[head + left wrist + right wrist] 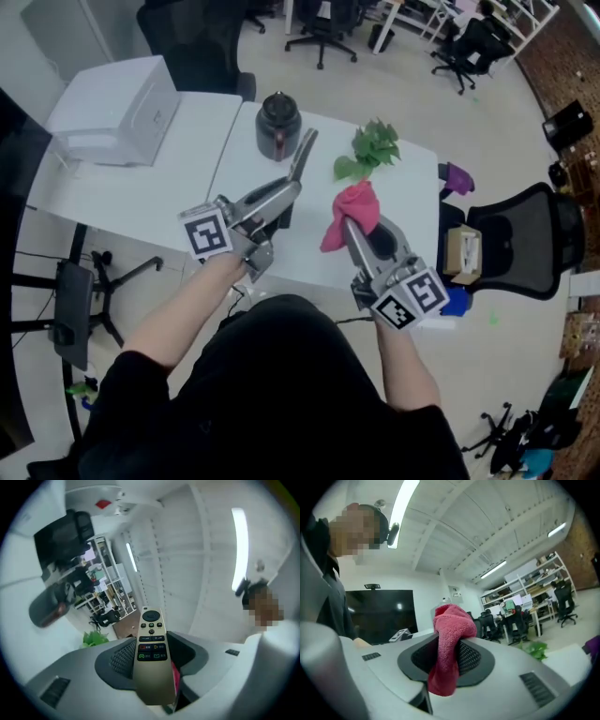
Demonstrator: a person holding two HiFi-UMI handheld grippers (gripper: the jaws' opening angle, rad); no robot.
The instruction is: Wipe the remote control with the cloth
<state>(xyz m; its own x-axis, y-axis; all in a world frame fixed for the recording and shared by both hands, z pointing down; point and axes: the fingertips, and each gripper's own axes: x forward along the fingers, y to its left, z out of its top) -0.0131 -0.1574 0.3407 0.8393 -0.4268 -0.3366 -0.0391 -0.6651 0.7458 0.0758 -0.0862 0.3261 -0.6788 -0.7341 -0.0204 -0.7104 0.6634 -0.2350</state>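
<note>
Currently both tools are raised over the white table [417, 197], mid frame in the head view; no wiping contact is seen yet.

- Left gripper [286, 192], left of centre: jaws clamped on the lower body of the remote control [151, 653]; the remote juts up and away from the pads, with its button face turned to that gripper's camera.
- Right gripper [352, 227], right of centre: jaws closed on a bunched pink cloth [447, 644]; a rounded wad stands above the pads and a tail hangs below.
- Cloth and remote are near each other but apart.

Step judged to be in hand: bringing the cloth to the remote. It would be done best with the wad laid flat on the button face and drawn from the free end down toward the jaws; pressure is best kept light, since the remote is held by one end only and could be levered out; the part under the pads cannot be reached without a regrip.

Writing: coloured icons and tiny captions are seen on the lower buttons but are too small to read; no brand can be made out; only black-and-white patterns are carried on the marker cubes.
</note>
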